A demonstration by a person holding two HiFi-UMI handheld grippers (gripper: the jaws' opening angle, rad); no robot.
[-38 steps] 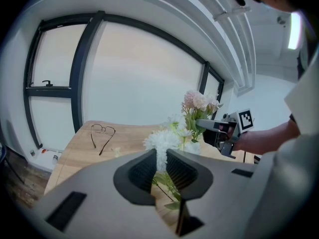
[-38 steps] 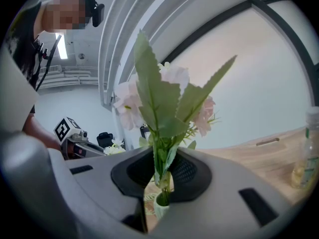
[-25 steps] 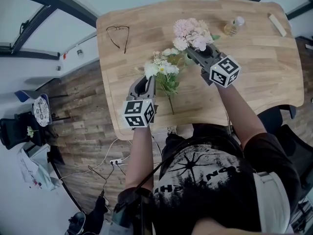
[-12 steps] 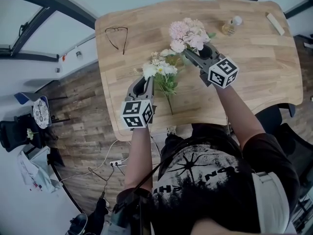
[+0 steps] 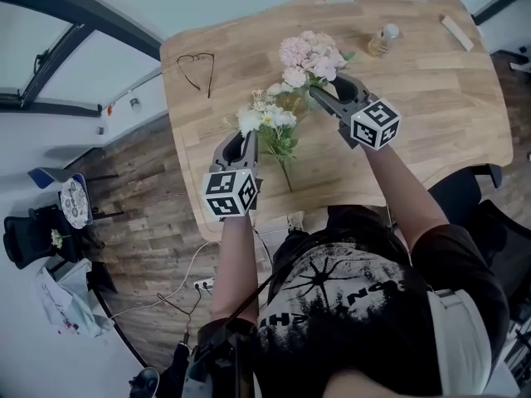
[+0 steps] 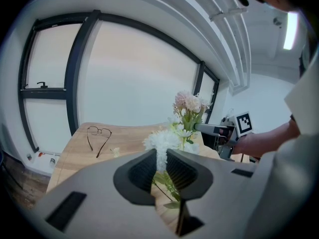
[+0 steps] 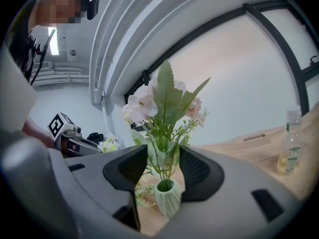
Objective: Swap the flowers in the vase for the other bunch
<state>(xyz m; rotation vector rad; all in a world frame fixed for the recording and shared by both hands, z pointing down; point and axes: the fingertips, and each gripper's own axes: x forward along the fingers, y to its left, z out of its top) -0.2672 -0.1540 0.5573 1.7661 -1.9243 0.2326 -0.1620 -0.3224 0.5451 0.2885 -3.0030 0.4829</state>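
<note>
Nearest, the left gripper [image 5: 246, 142] has its fingers pinching the stem of one white bunch [image 5: 264, 118] over the table [image 5: 431, 98], while beyond it the right gripper [image 7: 162, 168] has fingers that have just been opening and now stand spread either side of the stems of one pink bunch [image 5: 309, 54], which stands upright in one ribbed pale-green vase [image 7: 167, 197], with one pair of glasses [image 5: 199, 65] and one small bottle [image 5: 382, 40] farthest.

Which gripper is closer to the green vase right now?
Right. The right gripper, jaws just opened, straddles the pink flowers just above the vase; the left gripper holds the white bunch off to the side.
</note>
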